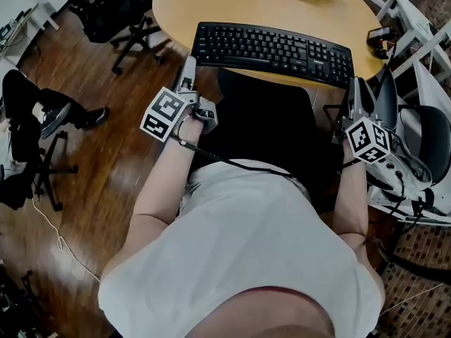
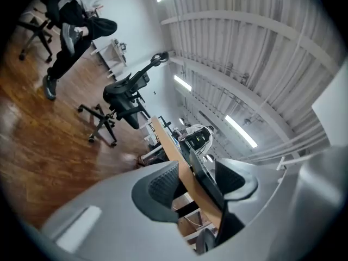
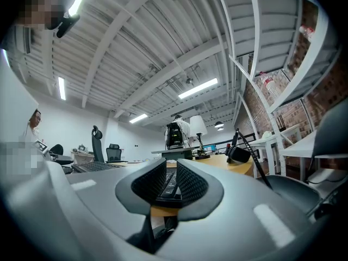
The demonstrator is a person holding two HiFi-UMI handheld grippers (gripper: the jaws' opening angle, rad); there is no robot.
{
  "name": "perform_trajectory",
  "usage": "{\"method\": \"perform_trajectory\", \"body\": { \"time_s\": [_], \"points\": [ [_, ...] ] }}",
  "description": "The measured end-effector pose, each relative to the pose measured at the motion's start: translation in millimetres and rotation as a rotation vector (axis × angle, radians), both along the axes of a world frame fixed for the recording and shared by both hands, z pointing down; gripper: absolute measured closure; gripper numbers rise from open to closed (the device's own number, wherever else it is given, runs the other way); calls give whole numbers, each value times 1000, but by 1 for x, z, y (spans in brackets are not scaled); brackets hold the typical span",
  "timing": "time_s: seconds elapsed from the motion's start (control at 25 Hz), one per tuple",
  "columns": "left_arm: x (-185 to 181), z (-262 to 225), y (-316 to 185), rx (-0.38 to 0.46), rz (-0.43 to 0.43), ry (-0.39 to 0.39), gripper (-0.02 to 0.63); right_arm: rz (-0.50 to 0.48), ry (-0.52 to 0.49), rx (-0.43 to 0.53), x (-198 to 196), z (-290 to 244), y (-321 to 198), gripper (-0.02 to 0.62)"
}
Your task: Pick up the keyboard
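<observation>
A black keyboard [image 1: 271, 51] lies along the near edge of the round wooden table [image 1: 239, 5]. My left gripper [image 1: 189, 67] is at the keyboard's left end, just off the table's rim. In the left gripper view it is rolled over and its jaws [image 2: 198, 182] stand wide open, with the table's edge [image 2: 182, 170] and the keyboard's dark side [image 2: 204, 173] running between the pads, which touch neither. My right gripper [image 1: 356, 86] is at the keyboard's right front corner. Its jaws [image 3: 171, 181] are shut to a thin slit, and keys [image 3: 168, 185] show through it.
Black office chairs [image 1: 106, 9] stand on the wooden floor at the left, near a seated person's legs [image 1: 32, 111]. Another chair [image 1: 423, 143] and white shelving [image 1: 416, 20] crowd the right. A small black device [image 1: 380, 37] sits on the table's right rim.
</observation>
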State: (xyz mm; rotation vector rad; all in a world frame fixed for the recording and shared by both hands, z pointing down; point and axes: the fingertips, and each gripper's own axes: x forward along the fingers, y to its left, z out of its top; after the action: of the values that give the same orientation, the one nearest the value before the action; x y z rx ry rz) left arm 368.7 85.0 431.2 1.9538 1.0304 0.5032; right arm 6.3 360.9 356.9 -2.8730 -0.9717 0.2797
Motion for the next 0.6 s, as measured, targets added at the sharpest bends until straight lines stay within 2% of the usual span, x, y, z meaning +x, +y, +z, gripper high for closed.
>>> {"method": "perform_trajectory", "body": {
  "time_s": [0.12, 0.36, 0.6],
  "points": [
    [-5, 0, 7, -32, 38, -64, 160, 0, 0, 6, 0, 1, 1, 534],
    [-4, 10, 25, -39, 91, -180, 158, 2, 1, 11, 0, 2, -4, 534],
    [-14, 6, 39, -53, 152, -187, 194, 5, 4, 17, -3, 6, 0, 534]
  ]
}}
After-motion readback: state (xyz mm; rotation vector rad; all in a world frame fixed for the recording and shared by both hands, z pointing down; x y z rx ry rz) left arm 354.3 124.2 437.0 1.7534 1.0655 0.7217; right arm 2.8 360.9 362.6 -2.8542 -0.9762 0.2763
